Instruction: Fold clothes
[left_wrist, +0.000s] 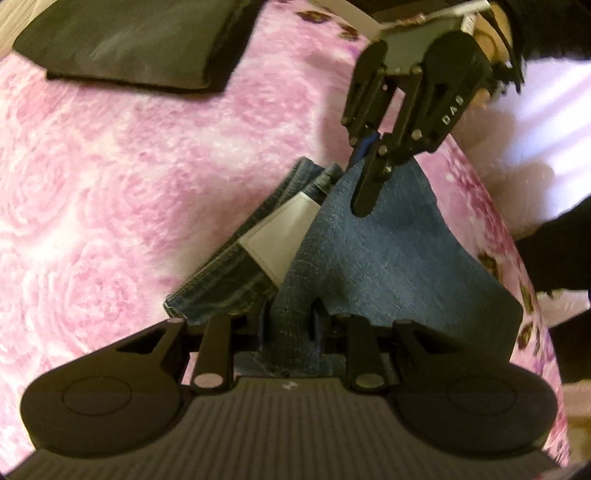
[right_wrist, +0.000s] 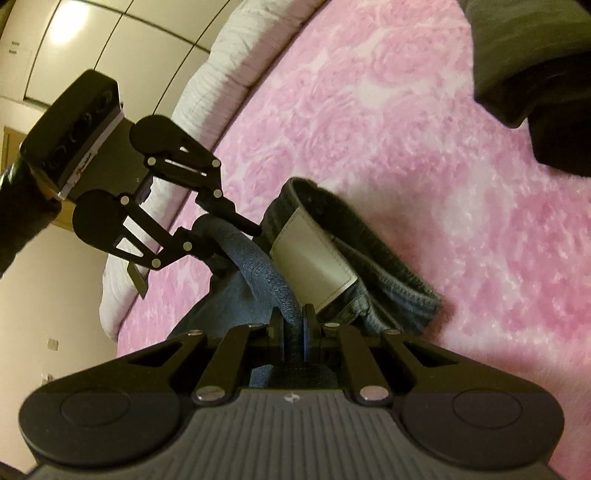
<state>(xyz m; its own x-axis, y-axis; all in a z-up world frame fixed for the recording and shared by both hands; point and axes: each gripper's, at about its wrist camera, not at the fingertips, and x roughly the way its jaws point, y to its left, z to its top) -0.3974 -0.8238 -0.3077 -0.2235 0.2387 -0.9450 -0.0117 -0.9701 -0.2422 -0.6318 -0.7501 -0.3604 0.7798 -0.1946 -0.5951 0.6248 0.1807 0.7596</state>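
Fingers (left_wrist: 260, 317) of both grippers pinch jeans (left_wrist: 388, 251) edge; pink bedspread (left_wrist: 129, 184) open to left.

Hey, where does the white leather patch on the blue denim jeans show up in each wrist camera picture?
Left wrist view: the white leather patch sits just left of centre, on the folded waistband, left of the denim held by both grippers.
Right wrist view: the patch lies at centre, right of the gripped denim.
Shared landmark: the pink rose-patterned bedspread beneath the blue denim jeans.
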